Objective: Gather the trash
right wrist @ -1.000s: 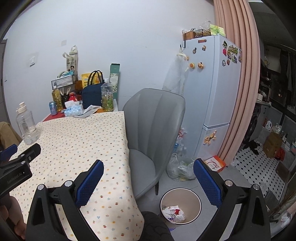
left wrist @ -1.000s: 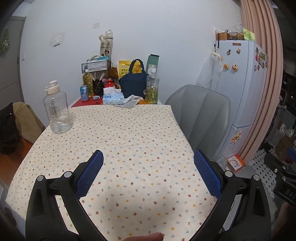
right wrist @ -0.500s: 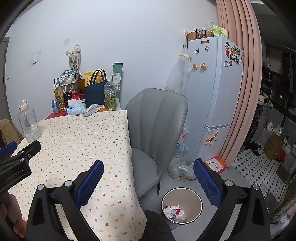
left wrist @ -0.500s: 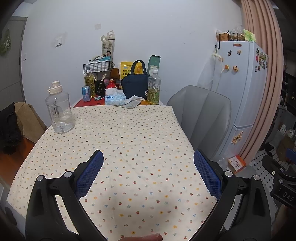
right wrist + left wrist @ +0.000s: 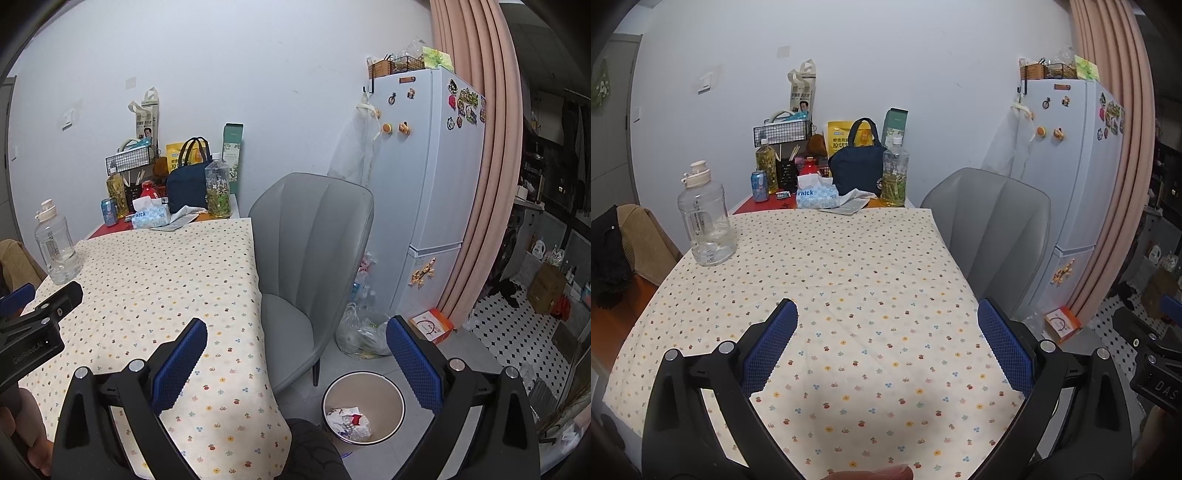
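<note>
A round bin (image 5: 364, 408) stands on the floor beside the table's right edge, with crumpled white and red trash (image 5: 347, 422) inside. My right gripper (image 5: 295, 354) is open and empty, held above the table's right edge and the bin. My left gripper (image 5: 886, 339) is open and empty above the near part of the flowered tablecloth (image 5: 827, 280). A crumpled tissue or paper (image 5: 851, 201) lies at the far end of the table beside a blue tissue pack (image 5: 816, 194).
A clear water jug (image 5: 705, 221) stands at the table's left. Bottles (image 5: 894, 171), a can (image 5: 759, 185), a navy bag (image 5: 857, 166) and a wire rack crowd the far end. A grey chair (image 5: 314, 258), a fridge (image 5: 432, 192), a plastic bag (image 5: 360, 332) and an orange box (image 5: 432, 325) stand to the right.
Both grippers have risen and tilted slightly, so the views shifted down a little. Both stay open and empty.
</note>
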`<action>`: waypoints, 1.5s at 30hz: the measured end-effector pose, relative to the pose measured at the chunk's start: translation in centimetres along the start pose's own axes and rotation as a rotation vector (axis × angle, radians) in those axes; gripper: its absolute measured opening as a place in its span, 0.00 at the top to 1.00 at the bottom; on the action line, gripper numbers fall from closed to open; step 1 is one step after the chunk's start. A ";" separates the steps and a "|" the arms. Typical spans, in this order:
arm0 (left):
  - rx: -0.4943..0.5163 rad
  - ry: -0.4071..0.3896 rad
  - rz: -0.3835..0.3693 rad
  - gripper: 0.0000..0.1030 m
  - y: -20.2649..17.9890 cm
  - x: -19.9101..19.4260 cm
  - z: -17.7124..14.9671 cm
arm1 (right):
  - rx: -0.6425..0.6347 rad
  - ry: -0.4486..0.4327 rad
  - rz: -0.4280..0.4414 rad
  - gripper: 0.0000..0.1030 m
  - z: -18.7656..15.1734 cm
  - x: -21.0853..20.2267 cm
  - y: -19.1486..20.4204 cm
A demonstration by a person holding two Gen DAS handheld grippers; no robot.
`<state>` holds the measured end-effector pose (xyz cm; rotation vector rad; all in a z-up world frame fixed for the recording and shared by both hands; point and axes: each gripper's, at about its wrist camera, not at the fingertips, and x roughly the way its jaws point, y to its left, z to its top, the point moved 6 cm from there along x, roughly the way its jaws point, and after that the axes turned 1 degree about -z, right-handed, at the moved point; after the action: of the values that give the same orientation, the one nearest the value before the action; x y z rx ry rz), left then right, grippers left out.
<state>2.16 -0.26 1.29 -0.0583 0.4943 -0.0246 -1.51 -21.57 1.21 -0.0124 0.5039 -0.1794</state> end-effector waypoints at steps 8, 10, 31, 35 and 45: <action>0.001 0.000 -0.001 0.06 0.0 0.1 0.0 | -0.005 0.003 0.001 0.08 -0.2 0.2 0.3; 0.001 0.002 -0.002 0.06 0.0 0.1 0.0 | -0.005 0.005 -0.001 0.07 -0.3 0.2 0.3; 0.008 0.008 -0.001 0.06 0.0 0.4 -0.3 | -0.006 0.002 -0.008 0.08 -0.3 0.1 0.1; 0.009 0.009 -0.002 0.06 -0.2 0.4 -0.4 | -0.007 0.007 -0.008 0.08 -0.3 0.3 0.0; 0.012 0.024 -0.016 0.06 -0.4 1.0 -0.7 | -0.004 0.017 -0.013 0.07 -0.5 0.9 -0.2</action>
<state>2.73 -0.76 0.23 -0.0499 0.5172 -0.0441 -1.02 -21.87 0.30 -0.0181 0.5217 -0.1911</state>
